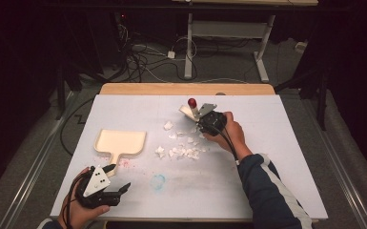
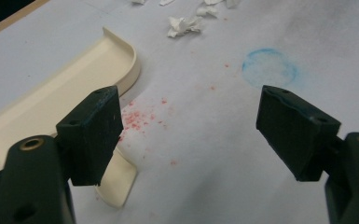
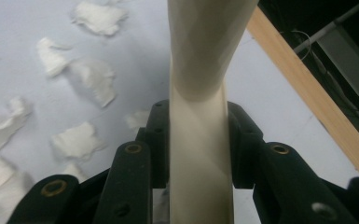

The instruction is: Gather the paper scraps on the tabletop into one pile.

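Now brush (image 3: 200,116) upright-ish, R gripper (image 3: 198,140) clamped.

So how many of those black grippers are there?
2. The left gripper is open near the table's front-left corner, beside the cream dustpan; the right gripper is shut on a cream handle behind the paper scraps.

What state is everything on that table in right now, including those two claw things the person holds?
Left gripper: open, nothing between its jaws, just above the table.
Right gripper: shut on the brush handle.
Brush handle: cream, clamped, held above the scraps.
Dustpan: flat on the table, no scraps in it.
Paper scraps: torn, scattered loose on the table.
Blue ring mark: smudged on the table surface.
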